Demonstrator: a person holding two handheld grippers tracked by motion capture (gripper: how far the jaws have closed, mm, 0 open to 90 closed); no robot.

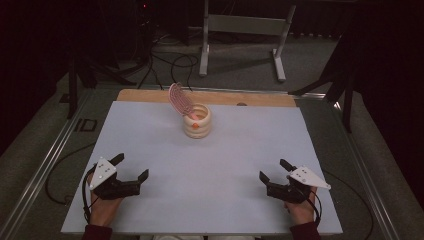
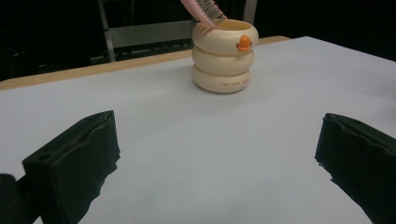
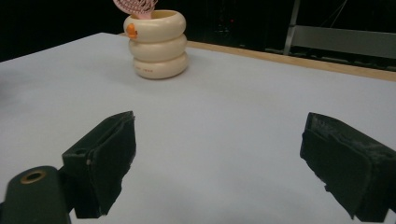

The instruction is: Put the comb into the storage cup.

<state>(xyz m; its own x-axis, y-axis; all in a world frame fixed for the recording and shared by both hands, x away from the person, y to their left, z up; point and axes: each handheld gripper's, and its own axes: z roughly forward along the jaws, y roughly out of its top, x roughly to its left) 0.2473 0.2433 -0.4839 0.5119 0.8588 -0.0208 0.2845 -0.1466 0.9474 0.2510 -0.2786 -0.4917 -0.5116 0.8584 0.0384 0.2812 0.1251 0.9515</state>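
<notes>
Black left tool (image 1: 133,167) wide open, right tool (image 1: 274,170) likewise, low over table (image 1: 210,165)

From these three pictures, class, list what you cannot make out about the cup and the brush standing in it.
1. The brush handle: hidden inside the cup in the high view by the cup's wall.
2. The brush top: cut off by the upper edge in the left and right gripper views.
3. The small print low on the cup: too small to read in the left gripper view.
4. The cup's bottom inside: hidden by its rim.
</notes>
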